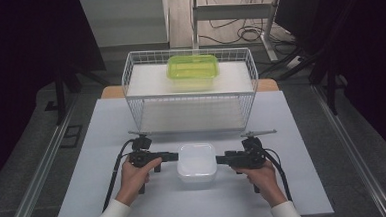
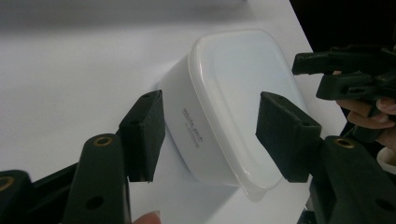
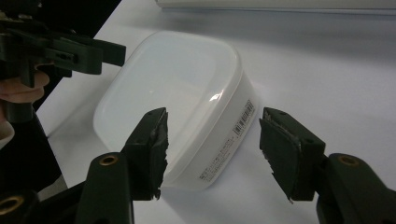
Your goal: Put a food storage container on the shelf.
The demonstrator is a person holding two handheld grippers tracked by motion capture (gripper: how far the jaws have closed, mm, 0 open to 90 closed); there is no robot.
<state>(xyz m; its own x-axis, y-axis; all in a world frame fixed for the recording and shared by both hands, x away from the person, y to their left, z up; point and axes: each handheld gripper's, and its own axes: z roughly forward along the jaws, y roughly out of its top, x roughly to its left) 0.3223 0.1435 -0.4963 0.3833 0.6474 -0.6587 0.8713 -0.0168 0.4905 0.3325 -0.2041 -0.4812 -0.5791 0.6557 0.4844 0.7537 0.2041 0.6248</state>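
Note:
A white lidded plastic container [image 1: 197, 161] sits on the white table [image 1: 102, 138] near the front, between both hands. My left gripper [image 1: 176, 156] points at its left end and my right gripper [image 1: 219, 160] at its right end. In the left gripper view the container [image 2: 233, 79] lies between the spread jaws of the left gripper [image 2: 210, 135], with a gap beside the left pad [image 2: 144, 135]. In the right gripper view the right gripper [image 3: 212, 149] straddles the container's [image 3: 177, 84] near edge, and its right pad [image 3: 285, 154] stands clear of the wall. Both grippers are open.
A white wire basket [image 1: 190, 96] stands behind the container at the table's far side. A green-lidded box [image 1: 192, 71] rests on the white board inside it. Bare tabletop lies left and right of the hands. Dark floor and rails flank the table.

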